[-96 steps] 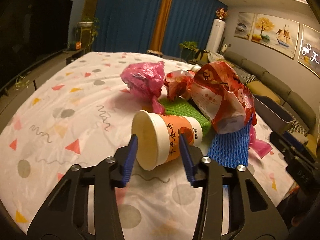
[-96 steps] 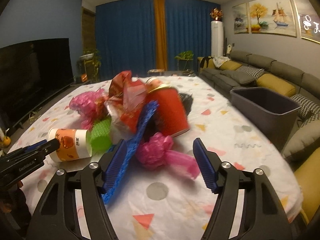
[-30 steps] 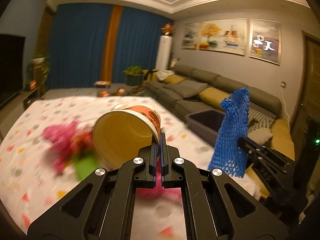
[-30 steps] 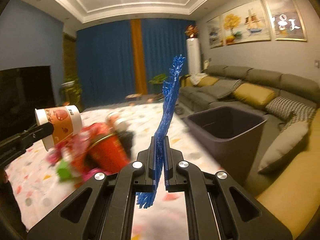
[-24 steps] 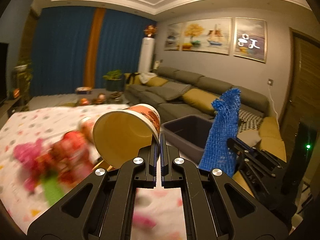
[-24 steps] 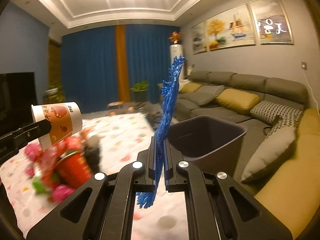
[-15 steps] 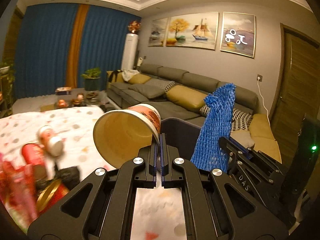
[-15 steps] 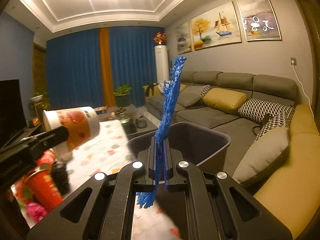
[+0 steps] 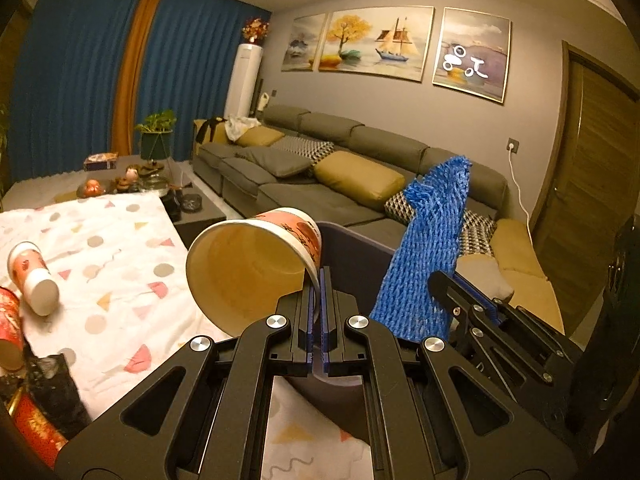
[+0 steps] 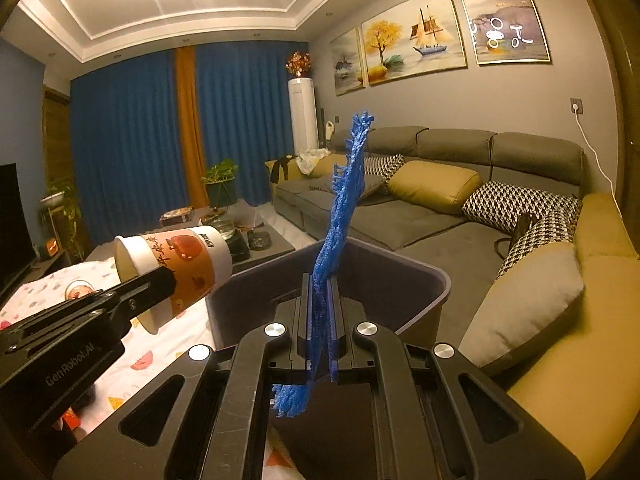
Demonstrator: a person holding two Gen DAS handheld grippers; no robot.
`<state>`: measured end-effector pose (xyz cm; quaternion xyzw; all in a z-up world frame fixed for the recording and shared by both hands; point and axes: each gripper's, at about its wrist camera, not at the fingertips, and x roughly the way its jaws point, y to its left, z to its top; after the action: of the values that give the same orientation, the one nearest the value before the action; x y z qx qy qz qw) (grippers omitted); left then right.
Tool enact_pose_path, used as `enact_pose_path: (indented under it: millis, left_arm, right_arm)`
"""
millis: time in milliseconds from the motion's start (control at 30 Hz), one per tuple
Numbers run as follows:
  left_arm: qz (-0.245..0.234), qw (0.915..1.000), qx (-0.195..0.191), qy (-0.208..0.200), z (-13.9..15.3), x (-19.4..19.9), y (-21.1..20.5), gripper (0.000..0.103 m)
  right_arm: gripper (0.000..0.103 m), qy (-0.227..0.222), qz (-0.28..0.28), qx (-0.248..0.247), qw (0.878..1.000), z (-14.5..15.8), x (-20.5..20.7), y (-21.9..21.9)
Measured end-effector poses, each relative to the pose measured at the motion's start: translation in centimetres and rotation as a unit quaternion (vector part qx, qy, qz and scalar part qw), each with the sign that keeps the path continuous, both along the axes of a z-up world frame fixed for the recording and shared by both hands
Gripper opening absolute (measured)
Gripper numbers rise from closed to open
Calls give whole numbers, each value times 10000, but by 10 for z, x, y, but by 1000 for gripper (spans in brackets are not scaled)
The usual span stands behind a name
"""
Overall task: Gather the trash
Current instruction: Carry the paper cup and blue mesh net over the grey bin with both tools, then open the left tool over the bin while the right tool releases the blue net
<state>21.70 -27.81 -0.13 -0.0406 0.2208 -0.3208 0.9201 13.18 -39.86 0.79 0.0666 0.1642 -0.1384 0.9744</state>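
Note:
In the left wrist view my left gripper [image 9: 319, 280] is shut on the rim of an orange-and-white paper cup [image 9: 248, 268], which lies tilted with its mouth toward the camera. A dark grey bin [image 9: 352, 248] stands just behind the cup. In the right wrist view my right gripper [image 10: 320, 284] is shut on a blue foam net [image 10: 340, 216] that stands upright over the bin [image 10: 400, 280]. The cup [image 10: 180, 268] hangs at the bin's left rim in my left gripper [image 10: 162, 280]. The net [image 9: 432, 248] and right gripper [image 9: 444, 284] also show right of the cup.
A table with a white patterned cloth [image 9: 120, 248] lies to the left, with a lying cup [image 9: 32, 280], red cans [image 9: 8, 320] and a black bag [image 9: 52, 384]. A grey sofa [image 10: 440, 208] and a grey cushion [image 10: 528, 296] stand behind and right of the bin.
Both grippers swung right, away from the trash pile on the table and up to the bin, still holding the cup and the net. The bin now fills the view just ahead.

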Motion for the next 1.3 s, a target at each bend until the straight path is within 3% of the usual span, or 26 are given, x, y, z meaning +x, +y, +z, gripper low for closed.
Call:
enact_pose_path:
  millis: [467,1000,1100,1167,1200,1300]
  left_arm:
    - [-420,9986,56,321,-12,21,-27,2]
    - [-524,9968,146,588,-29,29,-37,2]
    - [-543,9966,181,601,-29,29,-39,2]
    - [-569,9964,212,593,-31,29,-41,2]
    - [-584,9963,247,576,-31,28,-43,2]
    - [-647,9957,290,589,-34,28,-46,2]
  right_arm:
    - [7,343,50,344,9988,-19,20,-19]
    - [8,612,103,598,9963,-38,39,-30]
    - [14,611,80,600,9963,-37,38,-32]
    - [36,573,26,646,9963,-37,35,-34]
    - [40,534,-5,666,9964,-36,33,-36]
    - [41,476,-114,625,9968,-35,28,-37]
